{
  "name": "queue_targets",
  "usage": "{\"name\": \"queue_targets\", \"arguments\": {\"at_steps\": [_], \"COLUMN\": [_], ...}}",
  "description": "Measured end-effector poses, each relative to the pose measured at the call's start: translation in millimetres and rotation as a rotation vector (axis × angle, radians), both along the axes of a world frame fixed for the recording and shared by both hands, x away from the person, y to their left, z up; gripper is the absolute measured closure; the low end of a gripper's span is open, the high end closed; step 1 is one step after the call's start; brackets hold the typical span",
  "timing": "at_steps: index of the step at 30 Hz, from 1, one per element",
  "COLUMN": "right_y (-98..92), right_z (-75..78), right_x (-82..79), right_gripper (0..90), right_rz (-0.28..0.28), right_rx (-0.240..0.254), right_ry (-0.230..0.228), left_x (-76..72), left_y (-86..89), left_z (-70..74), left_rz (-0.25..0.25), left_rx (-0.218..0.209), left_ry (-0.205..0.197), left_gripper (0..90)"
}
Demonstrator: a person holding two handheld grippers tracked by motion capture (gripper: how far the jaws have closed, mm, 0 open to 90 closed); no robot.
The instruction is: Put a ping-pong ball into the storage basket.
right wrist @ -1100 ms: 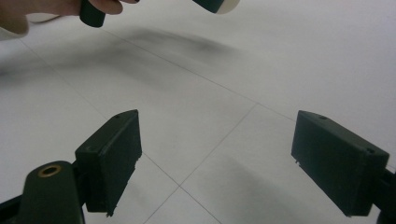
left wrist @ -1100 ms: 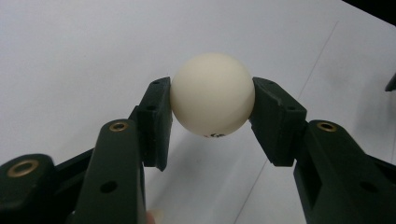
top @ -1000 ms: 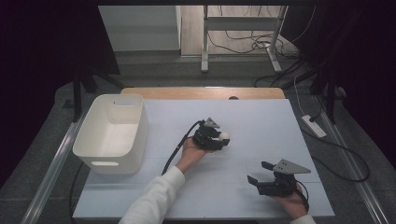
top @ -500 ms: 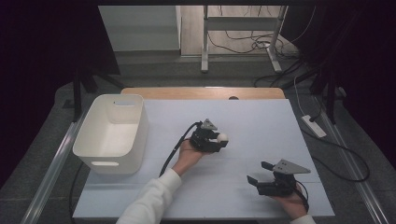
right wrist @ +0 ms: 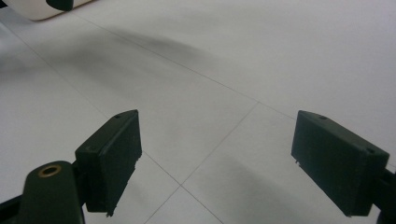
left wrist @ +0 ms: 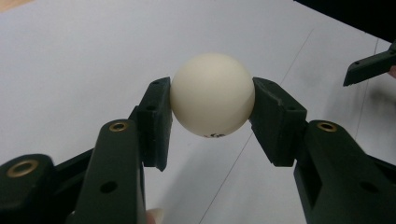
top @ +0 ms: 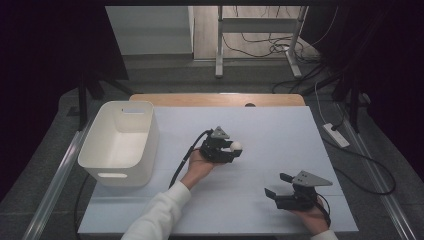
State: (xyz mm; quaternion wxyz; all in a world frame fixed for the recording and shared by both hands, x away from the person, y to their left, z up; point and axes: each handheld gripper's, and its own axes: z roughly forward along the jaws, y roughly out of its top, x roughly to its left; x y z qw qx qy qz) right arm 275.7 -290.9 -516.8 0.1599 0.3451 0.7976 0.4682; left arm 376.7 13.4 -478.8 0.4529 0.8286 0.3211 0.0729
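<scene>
The left gripper [left wrist: 212, 100] squeezes a white ball [left wrist: 212, 94] between its two black jaws, one pad on each side, right at the ball's widest part. That is a good hold, because a round ball can pop out if the pads sit too high or too low. The ball is held near the middle of the white table [top: 280, 130]. A white bin [top: 120, 142] stands at the table's left side, well apart from the ball. I think the ball should go in there, so carry it slowly and level and let go only when it is over the bin. The right gripper [right wrist: 215, 158] rests with its jaws wide open and nothing between them.
</scene>
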Motion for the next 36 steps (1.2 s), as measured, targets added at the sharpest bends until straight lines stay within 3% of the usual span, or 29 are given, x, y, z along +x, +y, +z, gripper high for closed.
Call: {"name": "queue_targets", "arguments": {"at_steps": [36], "right_y": [1.4], "right_z": [-0.4], "right_x": [-0.3], "right_gripper": [16.1], "right_rz": [-0.003], "right_rx": [-0.008], "right_ry": [0.002], "left_x": [-22.7], "left_y": [33.8], "left_z": [15.9], "left_rz": [0.013], "left_rx": [-0.029], "left_ry": [-0.057], "left_gripper": [51.1]}}
